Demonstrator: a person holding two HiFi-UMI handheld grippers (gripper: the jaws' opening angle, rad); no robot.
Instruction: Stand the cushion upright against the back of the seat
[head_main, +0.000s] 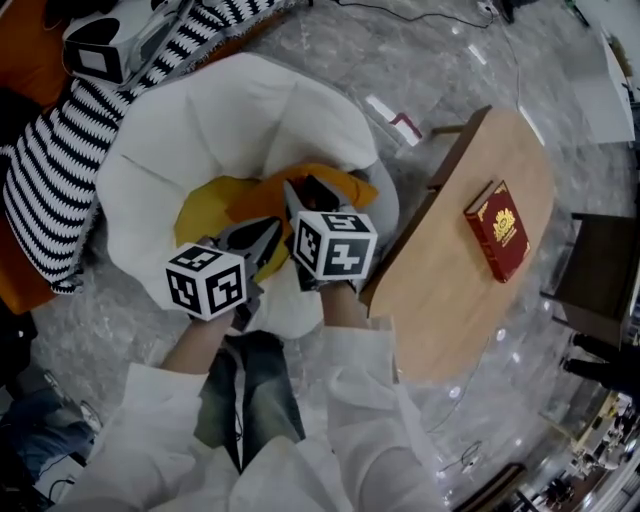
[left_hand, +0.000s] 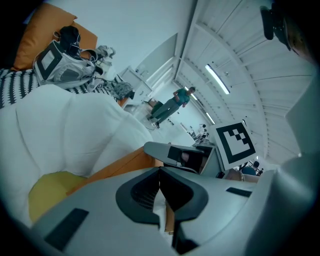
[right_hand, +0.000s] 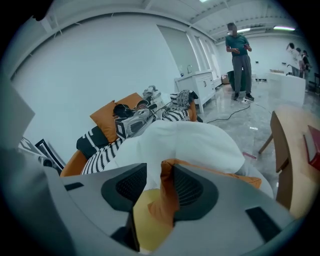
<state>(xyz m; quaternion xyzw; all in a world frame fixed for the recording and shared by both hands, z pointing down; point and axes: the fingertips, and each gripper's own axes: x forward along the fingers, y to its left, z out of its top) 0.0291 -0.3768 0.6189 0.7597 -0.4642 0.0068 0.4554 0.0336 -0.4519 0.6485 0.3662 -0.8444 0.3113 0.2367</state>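
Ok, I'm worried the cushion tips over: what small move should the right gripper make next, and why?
Probably ease the right gripper straight back off the cushion. Its jaws stand apart, with the orange edge between them and not pinched, and the cushion already seems to lean against the white seat back; a slow retreat avoids dragging it down.

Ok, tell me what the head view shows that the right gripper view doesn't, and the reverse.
Head view only: the left gripper and right gripper from above, plus the holder's sleeves and jeans. Right gripper view only: the orange edge of the cushion between its parted jaws, and a person standing in the room. Both: the white seat, the cushion, the striped throw, the wooden table.
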